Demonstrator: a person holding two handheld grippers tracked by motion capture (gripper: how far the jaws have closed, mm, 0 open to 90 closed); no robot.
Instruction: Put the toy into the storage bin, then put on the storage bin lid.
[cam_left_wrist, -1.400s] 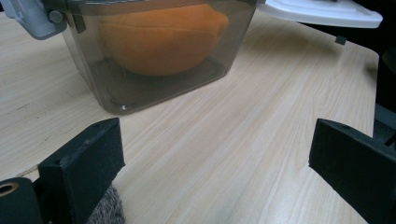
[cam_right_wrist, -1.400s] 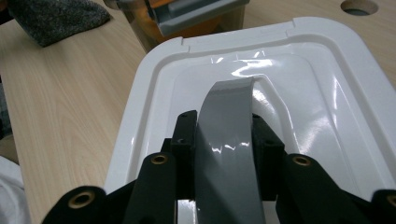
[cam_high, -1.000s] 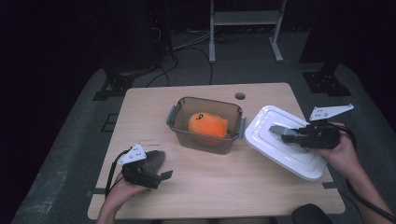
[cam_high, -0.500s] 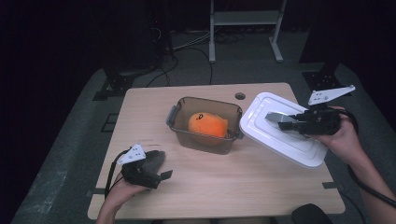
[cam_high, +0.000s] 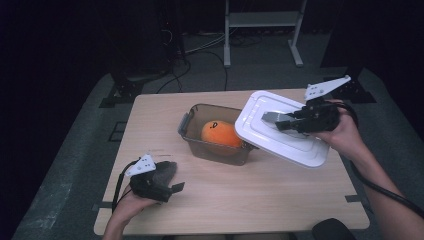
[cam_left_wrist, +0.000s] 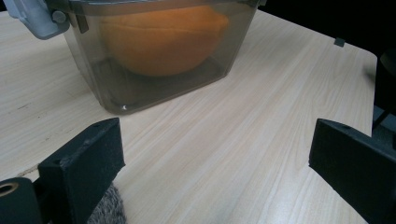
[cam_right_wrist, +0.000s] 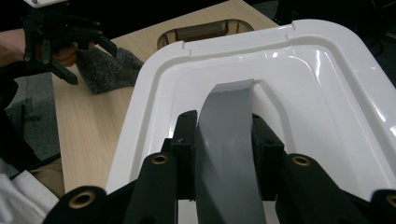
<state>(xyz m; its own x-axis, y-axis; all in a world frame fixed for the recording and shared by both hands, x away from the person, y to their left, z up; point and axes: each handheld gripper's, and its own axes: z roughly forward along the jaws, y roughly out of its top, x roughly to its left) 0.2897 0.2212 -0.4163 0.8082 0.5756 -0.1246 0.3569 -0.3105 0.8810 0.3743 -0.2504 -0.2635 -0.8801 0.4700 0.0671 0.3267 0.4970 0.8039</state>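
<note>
The right gripper has its jaws clamped on the grey tab of the white lid, tilted above the box. The left gripper rests near the table's front left corner, jaws wide, holding nothing.

At centre frame a smoky translucent container holds an orange fruit on the wooden table. Right of centre, the right gripper grips a tilted white lid overlapping the container's right rim. At lower left, the left gripper rests on the table beside a grey cloth
</note>
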